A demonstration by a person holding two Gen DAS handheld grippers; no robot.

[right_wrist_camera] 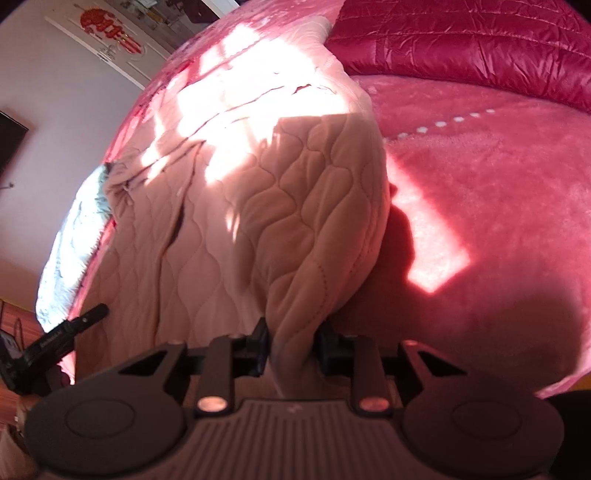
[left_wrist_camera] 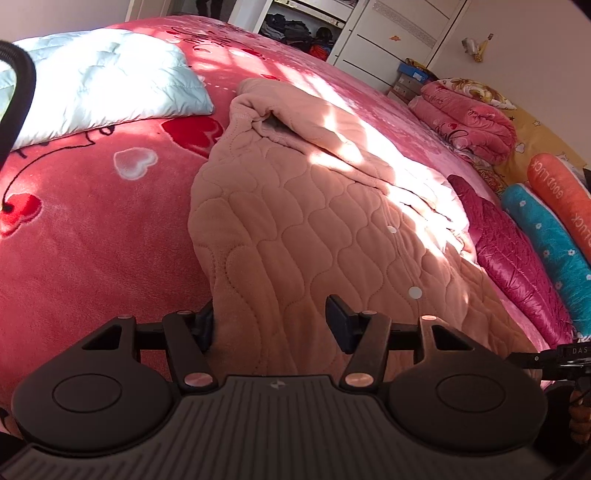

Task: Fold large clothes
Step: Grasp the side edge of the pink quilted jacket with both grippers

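A large peach quilted garment (left_wrist_camera: pixel 295 229) with white snap buttons lies spread on a pink bed. My left gripper (left_wrist_camera: pixel 273 321) is open over its near hem; the left finger touches the garment's left edge and the cloth passes between the jaws. In the right wrist view the same garment (right_wrist_camera: pixel 258 192) rises in a bunched fold toward the camera. My right gripper (right_wrist_camera: pixel 293 345) is shut on that fold of the garment's right edge and holds it lifted off the bed.
The pink heart-patterned bedspread (left_wrist_camera: pixel 92 229) covers the bed. A white quilted item (left_wrist_camera: pixel 99 81) lies far left. A magenta puffer jacket (left_wrist_camera: pixel 517 254), teal and orange bolsters (left_wrist_camera: pixel 550 236) and a folded pink blanket (left_wrist_camera: pixel 469 118) lie on the right. A wardrobe (left_wrist_camera: pixel 388 29) stands behind.
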